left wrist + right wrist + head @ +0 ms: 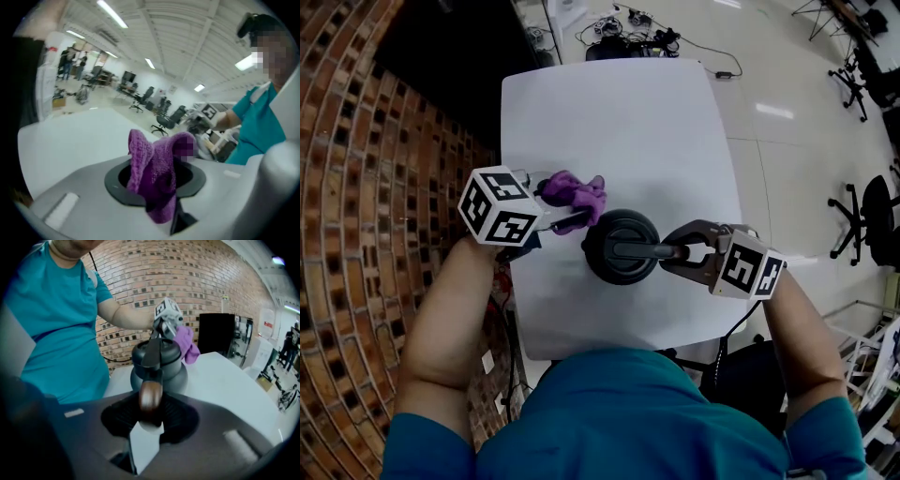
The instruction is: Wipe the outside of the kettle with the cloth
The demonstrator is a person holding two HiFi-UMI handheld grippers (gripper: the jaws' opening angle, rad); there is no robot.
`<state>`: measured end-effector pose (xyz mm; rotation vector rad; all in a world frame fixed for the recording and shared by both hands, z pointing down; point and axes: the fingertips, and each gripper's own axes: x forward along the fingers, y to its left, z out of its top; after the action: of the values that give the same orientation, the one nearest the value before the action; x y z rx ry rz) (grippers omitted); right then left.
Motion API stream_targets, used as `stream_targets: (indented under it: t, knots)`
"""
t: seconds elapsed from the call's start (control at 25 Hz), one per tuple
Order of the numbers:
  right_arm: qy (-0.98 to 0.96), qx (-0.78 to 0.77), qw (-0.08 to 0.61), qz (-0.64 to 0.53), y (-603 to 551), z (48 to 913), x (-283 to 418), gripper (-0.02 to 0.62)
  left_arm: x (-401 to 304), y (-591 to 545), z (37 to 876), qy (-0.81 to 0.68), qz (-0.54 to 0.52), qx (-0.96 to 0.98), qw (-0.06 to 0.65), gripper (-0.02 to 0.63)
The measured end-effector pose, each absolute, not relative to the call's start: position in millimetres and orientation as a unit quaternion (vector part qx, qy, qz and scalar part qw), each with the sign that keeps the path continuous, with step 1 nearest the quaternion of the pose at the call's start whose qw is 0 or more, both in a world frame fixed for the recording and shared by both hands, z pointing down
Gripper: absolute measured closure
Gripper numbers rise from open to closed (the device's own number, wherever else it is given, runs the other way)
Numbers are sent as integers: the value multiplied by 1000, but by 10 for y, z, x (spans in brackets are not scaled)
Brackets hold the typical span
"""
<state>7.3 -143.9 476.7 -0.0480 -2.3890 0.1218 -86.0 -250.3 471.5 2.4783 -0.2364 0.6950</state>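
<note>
A dark grey kettle (622, 246) stands near the middle of the white table (609, 122). Its handle (151, 392) has a brown wooden end, and my right gripper (682, 251) is shut on that end from the right. A purple cloth (575, 193) hangs bunched in my left gripper (567, 208), which is shut on it just left of the kettle and above the table. In the left gripper view the cloth (157, 173) fills the space between the jaws. In the right gripper view the cloth (186, 344) shows beyond the kettle (159, 363), close by its far side.
A brick wall (366, 187) runs along the left of the table. Cables and devices (630, 33) lie on the floor past the table's far edge. Office chairs (870, 216) stand at the right. The person's body in a teal shirt (619, 412) is at the near edge.
</note>
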Motion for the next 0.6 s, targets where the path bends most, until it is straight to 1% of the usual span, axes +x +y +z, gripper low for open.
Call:
stream_targets:
  t: [0.04, 0.12, 0.28, 0.48, 0.6]
  knots:
    - [-930, -18, 364, 47, -1443, 4765, 81, 502, -785, -2484, 4501, -54, 275, 929, 243, 483]
    - [-930, -14, 365, 45, -1449, 4763, 86, 502, -602, -2415, 4329, 15, 331, 923, 196, 482]
    - [-929, -12, 367, 43, -1438, 4780, 66, 502, -220, -2330, 4452, 116, 431, 882, 150, 483]
    - [-921, -5, 388, 33, -1487, 4757, 82, 502, 266, -2120, 4405, 203, 476, 850, 101, 483]
    - [-925, -7, 378, 36, -1484, 4763, 60, 503, 408, -1877, 4365, 241, 502, 830, 47, 483]
